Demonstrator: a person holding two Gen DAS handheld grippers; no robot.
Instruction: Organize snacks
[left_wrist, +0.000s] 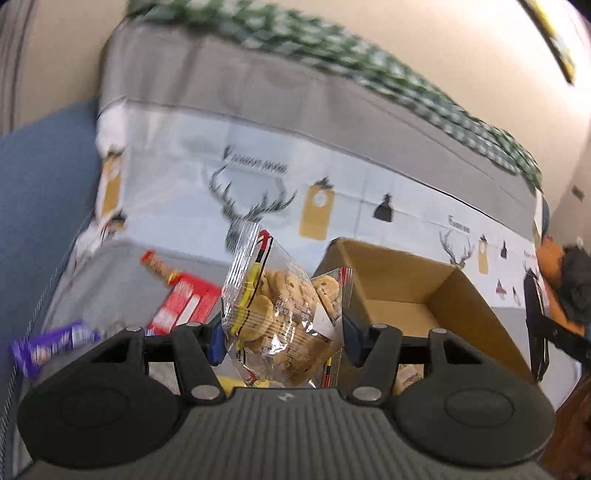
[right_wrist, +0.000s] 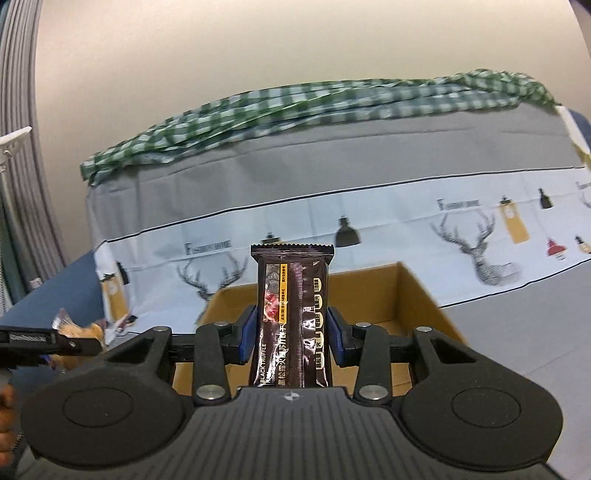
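I have my left gripper (left_wrist: 282, 341) clamped on a cookie bag (left_wrist: 280, 314) and my right gripper (right_wrist: 291, 338) on a dark truffle bar (right_wrist: 291, 317), both short of the nearly empty cardboard box (right_wrist: 413, 295) ahead, with red packets (left_wrist: 184, 306) left behind.

Left wrist view: looks forward along the left gripper (left_wrist: 282, 341) fingers, tilted downward and rolled, close above the grey surface; cardboard box (left_wrist: 402, 291) lies right of centre, its near edge hidden behind the gripper body.

Right wrist view: looks along the right gripper (right_wrist: 290, 334) fingers, nearer level, box (right_wrist: 413, 295) directly ahead and close.

Shared by both: the box, the deer-print cloth (left_wrist: 258, 184) (right_wrist: 406, 221) behind it, the green checked cloth (left_wrist: 369, 62) (right_wrist: 295, 107) on top. The left gripper shows at the right view's left edge.
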